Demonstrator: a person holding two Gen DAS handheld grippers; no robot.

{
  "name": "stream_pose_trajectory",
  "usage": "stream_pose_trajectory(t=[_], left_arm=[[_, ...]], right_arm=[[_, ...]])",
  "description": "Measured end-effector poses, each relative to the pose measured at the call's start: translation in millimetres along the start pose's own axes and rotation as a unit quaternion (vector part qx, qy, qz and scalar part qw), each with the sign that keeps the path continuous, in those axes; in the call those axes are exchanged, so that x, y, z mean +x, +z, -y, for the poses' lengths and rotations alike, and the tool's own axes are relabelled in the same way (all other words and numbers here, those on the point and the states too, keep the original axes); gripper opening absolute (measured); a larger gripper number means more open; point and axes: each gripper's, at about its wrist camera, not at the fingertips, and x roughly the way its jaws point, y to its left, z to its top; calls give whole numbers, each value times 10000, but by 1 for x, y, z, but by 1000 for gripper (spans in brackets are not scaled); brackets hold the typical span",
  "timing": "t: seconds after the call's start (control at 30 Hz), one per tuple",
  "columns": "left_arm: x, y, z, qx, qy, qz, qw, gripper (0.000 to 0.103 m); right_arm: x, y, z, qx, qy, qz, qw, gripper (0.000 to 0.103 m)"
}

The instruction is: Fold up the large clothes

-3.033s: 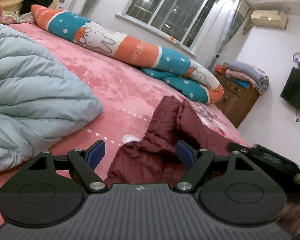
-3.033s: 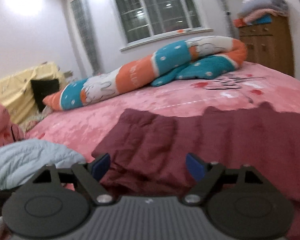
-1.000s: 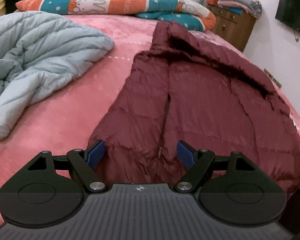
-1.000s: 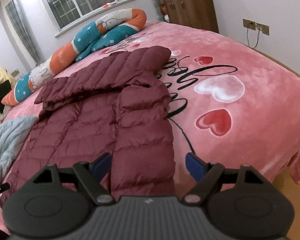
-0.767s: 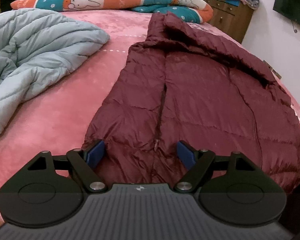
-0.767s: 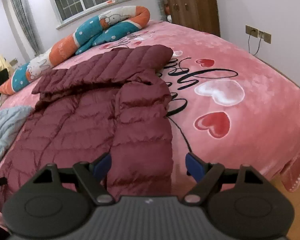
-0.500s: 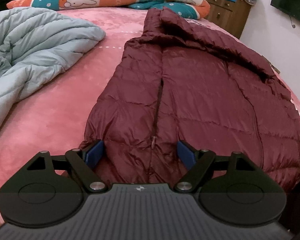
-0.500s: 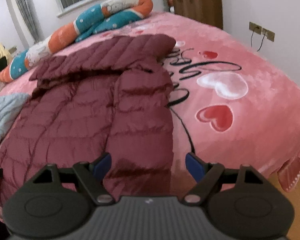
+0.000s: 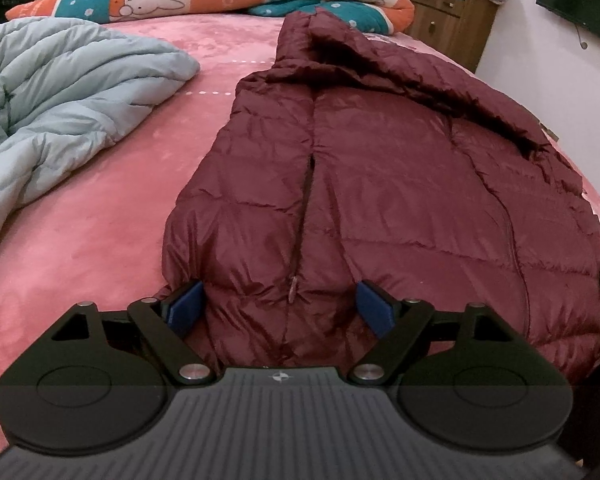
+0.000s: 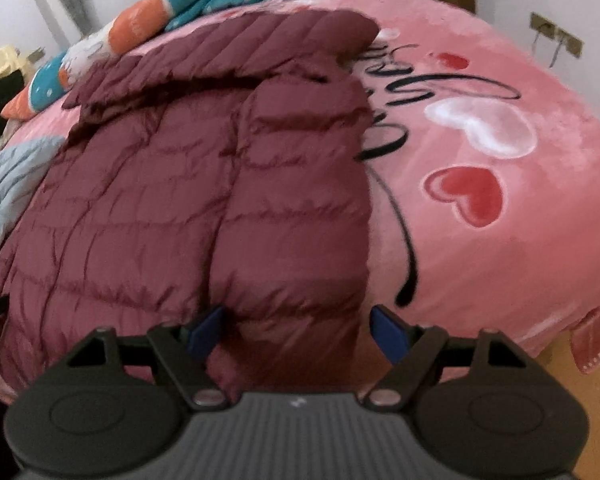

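Change: jacket [image 9: 380,184] lies flat vs bunched 3 s back; you've dropped both grippers to hem.
L gripper [image 9: 283,302]: jaws wide, straddling hem, no grip.
R gripper [image 10: 300,330]: jaws wide over sleeve cuff [image 10: 296,300], no grip.
Meaning: spread done; grab next.

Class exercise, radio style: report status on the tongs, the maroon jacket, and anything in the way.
Left tongs open over jacket hem. Right tongs open, straddling sleeve. Maroon jacket flat, unfolded on bed. Grey-blue coat lies clear, left.

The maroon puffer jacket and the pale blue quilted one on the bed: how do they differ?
The maroon jacket lies spread flat with its hood toward the pillows; the pale blue quilted one sits crumpled in a heap. The maroon one is dark and glossy, the blue one light and matte. Both hand-held grippers point at the maroon one, none at the blue. Both are quilted and rest on the pink bedspread.
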Motion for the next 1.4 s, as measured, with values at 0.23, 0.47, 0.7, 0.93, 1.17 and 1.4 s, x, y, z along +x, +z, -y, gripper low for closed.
stream_pose_trajectory(t=[0.23, 0.47, 0.7, 0.93, 1.17, 1.4], left_arm=[[-1, 0, 3, 100, -297, 50, 9995, 101], [-3, 0, 2, 222, -547, 140, 9982, 101], [-2, 1, 5, 205, -526, 148, 9983, 97], [-4, 5, 4, 70, -585, 264, 9979, 73], [-9, 13, 7, -248, -713, 533, 9957, 33], [-9, 35, 14, -676, -1043, 728, 9896, 24]], right_arm=[[10, 2, 7, 171, 402, -351, 9984, 79], [17, 3, 7, 160, 599, -662, 9959, 78], [25, 6, 4, 96, 592, -908, 9941, 76], [25, 5, 1, 17, 1112, -972, 9890, 41], [15, 8, -1, -3, 1611, -560, 9853, 16], [2, 19, 5, 995, 2900, 199, 9516, 13]])
